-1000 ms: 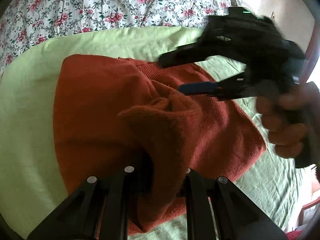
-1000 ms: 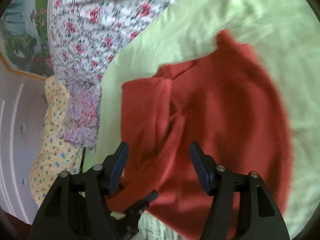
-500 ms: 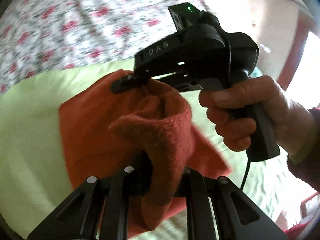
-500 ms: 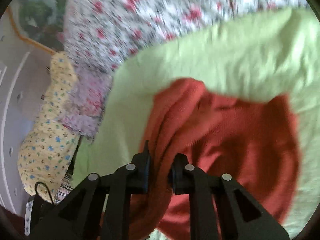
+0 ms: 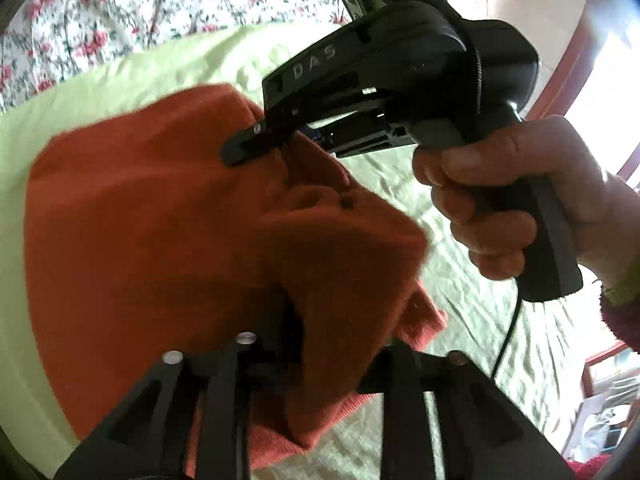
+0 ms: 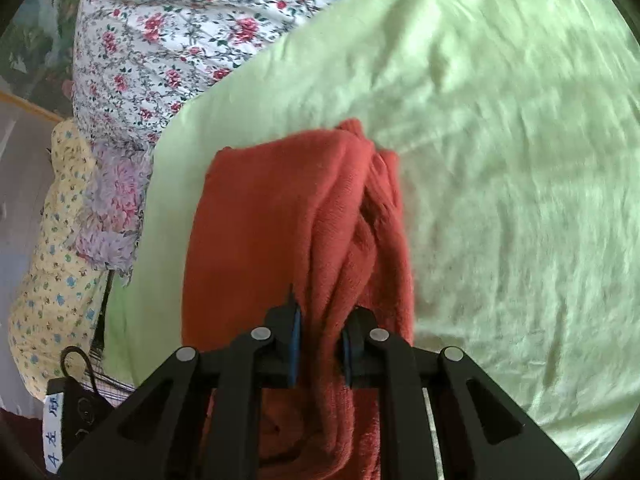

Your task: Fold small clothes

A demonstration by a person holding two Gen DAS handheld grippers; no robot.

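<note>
Garment: rust-red knit garment (image 6: 288, 216), which we hold bunched and lifted above the light green sheet (image 6: 500, 160) of the bed, part of it hanging toward the sheet.
Left gripper: our left gripper (image 5: 320, 364) is clamped on a thick fold of the knit; the cloth fills the gap between its black fingers (image 5: 400, 364) and drapes down past them.
Right gripper: our right gripper (image 6: 320, 344) is closed tight on a gathered ridge of the same garment, its blue pads (image 6: 295, 340) pressing both sides of the cloth.
Right hand: in the left wrist view our right hand (image 5: 500, 200) wraps the black handle, and that gripper's tip bites the upper edge of the garment.
Surroundings: a floral bedspread (image 6: 168, 40) lies beyond the green sheet; a yellow patterned cloth (image 6: 48, 240) hangs beside it.
</note>
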